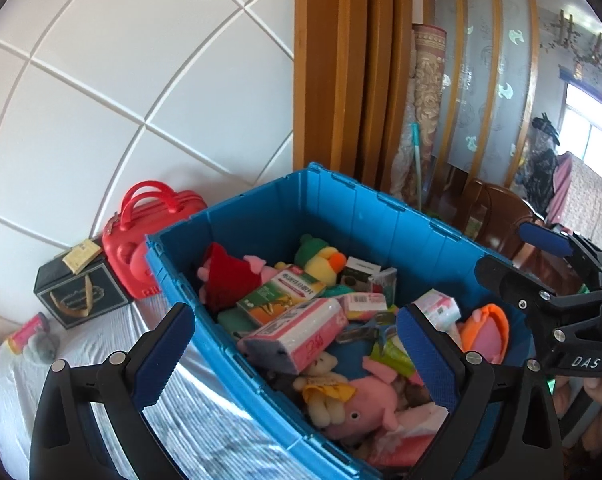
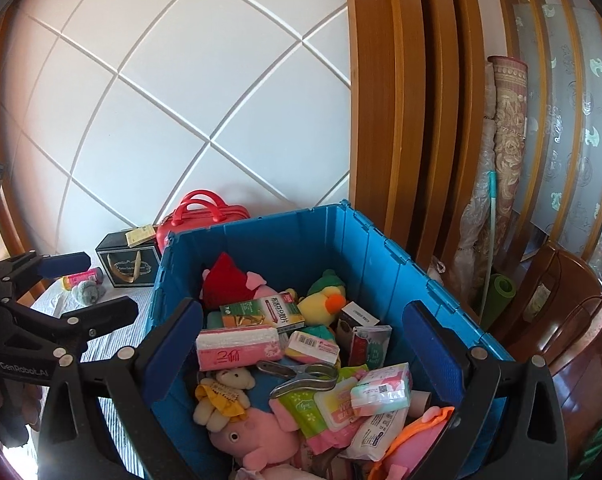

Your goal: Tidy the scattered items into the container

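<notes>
A blue plastic bin (image 1: pixel 261 232) (image 2: pixel 285 240) holds several items: a pink tissue pack (image 1: pixel 297 328) (image 2: pixel 237 346), a medicine box (image 1: pixel 281 294), a yellow duck plush (image 2: pixel 325 296), a small teddy bear (image 2: pixel 221 396) and a pink pig plush (image 1: pixel 365 404). My left gripper (image 1: pixel 297 356) hangs open over the bin's near left corner, nothing between its pads; it shows at the left of the right wrist view (image 2: pixel 89 286). My right gripper (image 2: pixel 303 352) stands open above the bin, empty, and appears at the right edge of the left wrist view (image 1: pixel 517 256).
Left of the bin, on the striped cloth (image 1: pixel 189 420), lie a grey plush (image 2: pixel 87 292) and a pink can (image 2: pixel 81 278), beside a black gift box (image 2: pixel 129 268) and a red case (image 2: pixel 205 212). A wooden door frame (image 2: pixel 401 120), a rolled carpet (image 2: pixel 505 140) and a chair (image 2: pixel 561 300) stand to the right.
</notes>
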`<action>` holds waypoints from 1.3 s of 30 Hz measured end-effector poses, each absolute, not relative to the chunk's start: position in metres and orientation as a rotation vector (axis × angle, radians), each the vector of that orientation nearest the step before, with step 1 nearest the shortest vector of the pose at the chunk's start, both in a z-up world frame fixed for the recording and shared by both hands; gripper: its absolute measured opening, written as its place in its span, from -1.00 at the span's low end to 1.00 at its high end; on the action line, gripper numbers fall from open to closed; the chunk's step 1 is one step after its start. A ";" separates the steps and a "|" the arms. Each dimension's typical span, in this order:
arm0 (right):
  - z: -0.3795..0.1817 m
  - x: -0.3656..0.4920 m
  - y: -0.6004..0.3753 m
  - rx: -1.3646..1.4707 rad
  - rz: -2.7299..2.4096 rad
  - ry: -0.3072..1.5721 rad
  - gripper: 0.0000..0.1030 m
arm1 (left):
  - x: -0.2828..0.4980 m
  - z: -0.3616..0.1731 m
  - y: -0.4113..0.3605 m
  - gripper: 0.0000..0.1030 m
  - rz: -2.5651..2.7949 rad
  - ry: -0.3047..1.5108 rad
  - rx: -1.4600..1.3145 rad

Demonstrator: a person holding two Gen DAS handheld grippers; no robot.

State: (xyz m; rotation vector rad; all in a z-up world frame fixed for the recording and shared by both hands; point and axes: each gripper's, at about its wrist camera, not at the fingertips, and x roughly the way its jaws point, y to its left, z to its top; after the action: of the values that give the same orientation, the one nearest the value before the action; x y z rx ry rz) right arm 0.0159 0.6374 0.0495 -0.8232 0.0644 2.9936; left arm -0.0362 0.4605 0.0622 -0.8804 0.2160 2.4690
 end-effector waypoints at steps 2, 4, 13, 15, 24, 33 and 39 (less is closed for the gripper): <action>0.047 0.018 0.629 -0.845 3.008 0.073 0.97 | -0.032 0.060 0.448 0.98 2.483 0.204 -0.890; 0.046 0.020 0.619 -0.858 3.021 0.065 0.97 | -0.029 0.057 0.433 0.98 2.490 0.188 -0.902; 0.053 0.032 0.539 -0.897 3.112 -0.015 0.97 | -0.013 0.047 0.355 0.99 2.554 0.111 -0.968; 0.053 0.035 0.519 -0.908 3.128 -0.032 0.97 | -0.009 0.044 0.337 0.99 2.577 0.105 -0.977; 0.052 0.058 0.423 -0.970 3.204 -0.105 0.97 | 0.021 0.040 0.253 0.99 2.651 0.054 -0.991; 0.037 0.086 0.338 -1.041 3.217 -0.103 0.97 | 0.054 0.034 0.154 0.99 2.758 -0.054 -1.048; 0.031 0.106 0.292 -1.073 3.235 -0.131 0.97 | 0.080 0.027 0.102 0.99 2.827 -0.109 -1.071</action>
State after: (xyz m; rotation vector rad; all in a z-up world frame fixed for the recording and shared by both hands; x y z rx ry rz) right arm 0.1058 0.2918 0.0307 -1.0730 -0.1310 3.2351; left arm 0.0799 0.1016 0.0273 -1.0709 -0.1090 2.8266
